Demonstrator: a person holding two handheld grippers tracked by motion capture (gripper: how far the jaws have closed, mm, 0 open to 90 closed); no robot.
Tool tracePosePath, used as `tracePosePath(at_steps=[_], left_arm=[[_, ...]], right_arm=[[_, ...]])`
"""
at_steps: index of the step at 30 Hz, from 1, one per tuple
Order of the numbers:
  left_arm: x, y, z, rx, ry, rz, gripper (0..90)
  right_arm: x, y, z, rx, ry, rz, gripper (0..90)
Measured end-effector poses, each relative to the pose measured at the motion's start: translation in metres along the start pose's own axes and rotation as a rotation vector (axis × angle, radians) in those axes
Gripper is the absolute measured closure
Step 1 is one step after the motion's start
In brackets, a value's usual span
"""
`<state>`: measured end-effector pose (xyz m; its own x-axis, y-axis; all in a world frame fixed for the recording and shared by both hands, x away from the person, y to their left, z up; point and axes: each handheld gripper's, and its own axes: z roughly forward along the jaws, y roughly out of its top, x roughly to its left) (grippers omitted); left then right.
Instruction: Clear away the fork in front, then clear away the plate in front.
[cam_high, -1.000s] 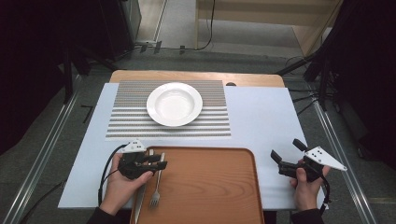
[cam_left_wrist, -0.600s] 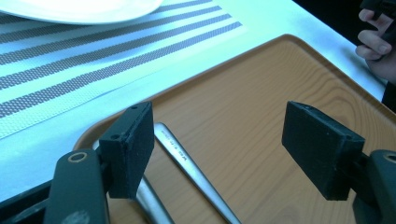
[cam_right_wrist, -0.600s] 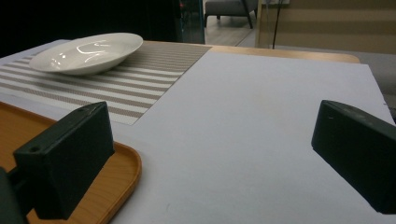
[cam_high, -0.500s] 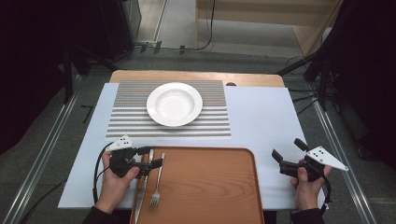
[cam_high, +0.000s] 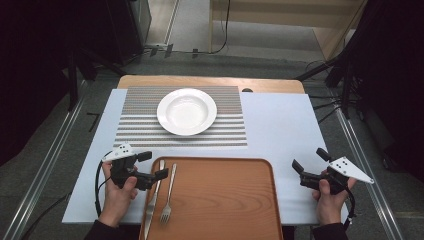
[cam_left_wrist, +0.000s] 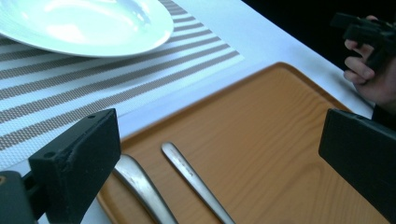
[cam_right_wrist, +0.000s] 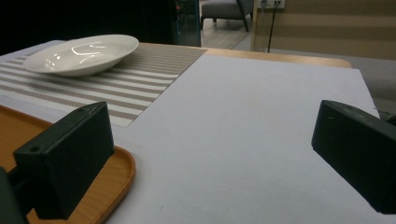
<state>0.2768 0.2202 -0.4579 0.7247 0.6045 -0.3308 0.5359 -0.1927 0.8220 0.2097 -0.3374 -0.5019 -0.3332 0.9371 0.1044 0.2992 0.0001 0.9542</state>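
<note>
A brown wooden tray (cam_high: 225, 200) lies at the table's near edge. On its left side rest a fork (cam_high: 168, 194) and, along the left rim, a knife (cam_high: 153, 200). My left gripper (cam_high: 153, 165) hovers at the tray's near left corner, just above the two handles. Its jaws have just been opening and stand wide, with nothing pressed between them. In the left gripper view the fork handle (cam_left_wrist: 191, 177) and knife handle (cam_left_wrist: 140, 186) lie below the left gripper (cam_left_wrist: 217, 163). My right gripper (cam_high: 310, 160) is open and empty, right of the tray.
A white plate (cam_high: 187, 111) sits on a striped placemat (cam_high: 135, 132) behind the tray, over a white table cover (cam_high: 280, 125). The right gripper view shows the plate (cam_right_wrist: 81, 53) at the far left and the tray's corner (cam_right_wrist: 112, 182). Dark floor and stands surround the table.
My left gripper's jaws have opened wide, and the hand has drawn a little left, off the cutlery. Knife and fork lie on the tray. The right hand has kept still.
</note>
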Motion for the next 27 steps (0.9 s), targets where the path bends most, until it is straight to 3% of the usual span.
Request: tracePosePath(at_steps=[6,9,18,27], left_arm=[[0.007,0.008,0.003,-0.011,0.003,-0.009,0.0],[0.010,0.012,0.005,-0.002,0.013,0.003,0.0],[0.023,0.029,0.009,-0.028,0.033,-0.011,0.0],[0.034,0.046,0.018,-0.011,0.033,-0.027,0.0]], right_arm=[[-0.002,0.001,-0.008,-0.020,-0.016,0.002,0.0],[-0.003,0.000,-0.010,-0.015,-0.019,-0.001,0.0],[-0.007,-0.005,-0.017,-0.007,-0.016,0.002,0.0],[-0.008,-0.006,-0.020,-0.006,-0.013,0.003,0.0]])
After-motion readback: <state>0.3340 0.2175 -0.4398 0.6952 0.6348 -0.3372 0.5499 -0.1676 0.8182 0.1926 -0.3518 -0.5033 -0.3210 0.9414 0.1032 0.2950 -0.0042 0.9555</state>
